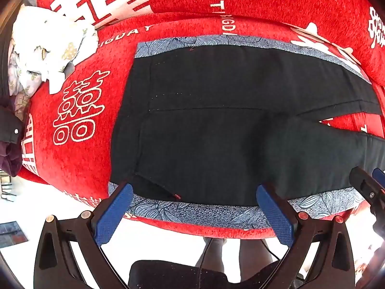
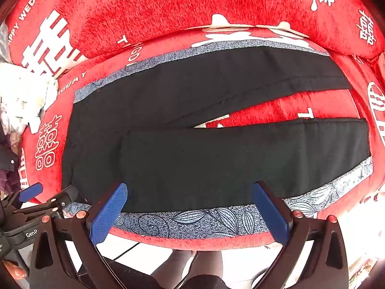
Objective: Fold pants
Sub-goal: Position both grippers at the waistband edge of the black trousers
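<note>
Two grippers — left gripper (image 1: 195,207) and right gripper (image 2: 190,207) — are held with jaws wide apart, nothing gripped, above black pants (image 2: 192,159) spread flat on a blue patterned cloth (image 2: 192,221) — soft, limp fabric, probably best pinched at the near side seam.

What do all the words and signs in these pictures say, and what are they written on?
"PPY WEDDING", cut off at its start: white letters on the red cover.
"IGUA": partial white word on the same red cover.
"GenP", cut off: on the left gripper.
Large white Chinese-style characters on the red cover: I cannot read them.
The black pants show no readable text.
</note>
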Motion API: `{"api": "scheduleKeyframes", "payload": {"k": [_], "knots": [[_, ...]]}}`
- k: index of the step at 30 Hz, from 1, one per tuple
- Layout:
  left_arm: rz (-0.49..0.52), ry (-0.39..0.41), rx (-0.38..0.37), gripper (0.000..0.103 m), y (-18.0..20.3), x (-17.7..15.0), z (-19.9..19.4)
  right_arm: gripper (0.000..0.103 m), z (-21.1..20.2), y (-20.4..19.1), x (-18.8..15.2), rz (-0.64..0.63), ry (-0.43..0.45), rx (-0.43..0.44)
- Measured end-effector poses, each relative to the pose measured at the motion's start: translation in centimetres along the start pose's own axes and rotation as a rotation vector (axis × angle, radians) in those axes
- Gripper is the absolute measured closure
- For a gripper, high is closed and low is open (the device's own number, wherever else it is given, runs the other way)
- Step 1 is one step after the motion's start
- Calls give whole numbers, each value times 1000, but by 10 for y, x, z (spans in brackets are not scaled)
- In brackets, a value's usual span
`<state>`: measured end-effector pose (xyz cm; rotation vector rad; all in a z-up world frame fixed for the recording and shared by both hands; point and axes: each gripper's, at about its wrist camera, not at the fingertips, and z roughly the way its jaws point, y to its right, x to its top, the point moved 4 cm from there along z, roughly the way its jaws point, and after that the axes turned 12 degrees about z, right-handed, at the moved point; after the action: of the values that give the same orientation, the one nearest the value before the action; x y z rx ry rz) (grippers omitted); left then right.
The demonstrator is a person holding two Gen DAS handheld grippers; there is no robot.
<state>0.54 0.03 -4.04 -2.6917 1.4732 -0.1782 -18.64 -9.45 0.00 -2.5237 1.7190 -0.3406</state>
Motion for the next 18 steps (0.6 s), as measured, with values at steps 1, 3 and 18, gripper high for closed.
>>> {"api": "scheduleKeyframes", "payload": {"k": [1, 3, 18], "knots": [[-1, -3, -1, 0, 0, 0, 1, 0, 0, -1, 0, -2, 1, -1], [-2, -7, -3, 0, 0, -1, 1, 0, 0, -5, -1, -6, 2, -4], [7, -11, -4, 0, -1, 1, 4, 0, 0, -4, 1, -12, -2, -12]]}}
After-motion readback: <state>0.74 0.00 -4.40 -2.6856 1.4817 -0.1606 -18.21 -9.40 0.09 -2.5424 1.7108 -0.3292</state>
